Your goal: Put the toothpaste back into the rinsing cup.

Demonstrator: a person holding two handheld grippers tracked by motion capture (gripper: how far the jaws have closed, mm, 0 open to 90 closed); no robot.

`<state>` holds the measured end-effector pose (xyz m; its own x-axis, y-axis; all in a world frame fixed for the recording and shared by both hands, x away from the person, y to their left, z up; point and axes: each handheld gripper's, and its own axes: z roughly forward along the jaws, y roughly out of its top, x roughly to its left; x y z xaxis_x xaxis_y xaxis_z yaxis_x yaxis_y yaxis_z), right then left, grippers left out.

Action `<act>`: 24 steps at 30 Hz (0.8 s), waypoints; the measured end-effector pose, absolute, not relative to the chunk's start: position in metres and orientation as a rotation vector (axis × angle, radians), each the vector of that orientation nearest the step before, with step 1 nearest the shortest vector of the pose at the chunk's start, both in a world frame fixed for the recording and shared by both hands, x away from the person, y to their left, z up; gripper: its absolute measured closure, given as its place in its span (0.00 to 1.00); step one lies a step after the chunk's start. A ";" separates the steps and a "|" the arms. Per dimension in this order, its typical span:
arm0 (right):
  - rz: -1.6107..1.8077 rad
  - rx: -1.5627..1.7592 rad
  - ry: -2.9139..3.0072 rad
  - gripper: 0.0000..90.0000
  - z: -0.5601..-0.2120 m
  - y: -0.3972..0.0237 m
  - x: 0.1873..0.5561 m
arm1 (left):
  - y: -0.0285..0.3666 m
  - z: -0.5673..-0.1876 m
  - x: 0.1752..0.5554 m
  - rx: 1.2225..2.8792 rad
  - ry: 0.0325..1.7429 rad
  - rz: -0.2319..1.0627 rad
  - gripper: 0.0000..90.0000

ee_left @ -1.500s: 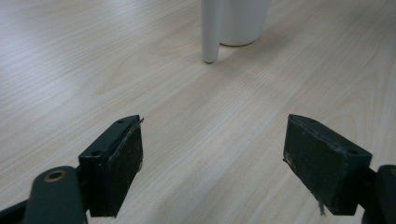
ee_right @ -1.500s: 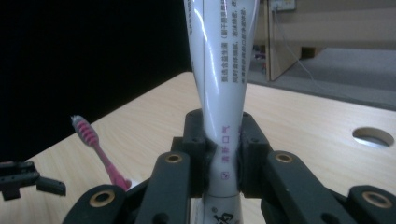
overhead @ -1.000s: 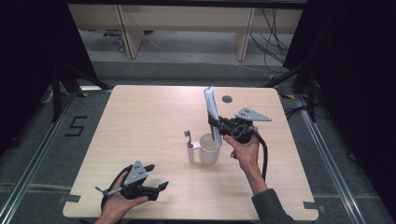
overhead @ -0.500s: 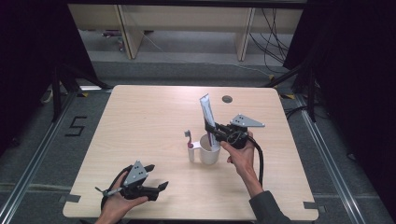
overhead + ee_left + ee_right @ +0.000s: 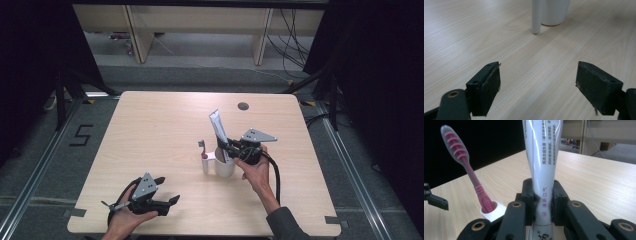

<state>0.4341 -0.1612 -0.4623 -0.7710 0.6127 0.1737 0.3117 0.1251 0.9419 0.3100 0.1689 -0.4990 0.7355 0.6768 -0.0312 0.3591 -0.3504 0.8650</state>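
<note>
We have the right gripper [image 5: 543, 202] clamped on a white toothpaste tube [image 5: 541, 165], its two black jaws pressing the tube's lower part from either side. From the high view the tube [image 5: 219, 131] stands nearly upright, leaning a little away from us, with its lower end over the mouth of the white cup [image 5: 224, 165] near the middle of the table [image 5: 150, 125]. Whether the tube's end touches the cup's inside, we cannot tell.

A pink toothbrush [image 5: 467, 172] stands in a small white holder [image 5: 492, 211] on the cup's side, just beside the tube, head up and tilted away from it. The two are close but apart.

Our left gripper [image 5: 150, 200] rests low at the table's near edge, well apart from the cup, its jaws wide apart with only bare wood between the pads [image 5: 486, 87]. Ahead of it we see the cup's base [image 5: 554, 12].
</note>
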 end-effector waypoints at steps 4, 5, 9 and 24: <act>1.678 0.919 2.173 0.86 -0.464 -0.160 0.433 | 0.169 -0.500 0.309 1.973 0.791 0.411 0.22; 1.665 0.899 2.168 0.86 -0.464 -0.161 0.433 | 0.169 -0.500 0.309 1.972 0.791 0.412 0.22; 1.680 0.884 2.185 0.85 -0.464 -0.160 0.433 | 0.169 -0.500 0.309 1.976 0.788 0.413 0.22; 1.561 0.852 2.275 0.85 -0.460 -0.165 0.432 | 0.169 -0.499 0.308 1.972 0.795 0.417 0.22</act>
<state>0.4319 -0.1650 -0.4600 -0.7967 0.5931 0.1158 0.3214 0.2536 0.9123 0.3081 0.1694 -0.4987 0.7320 0.6806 -0.0305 0.3621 -0.3508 0.8636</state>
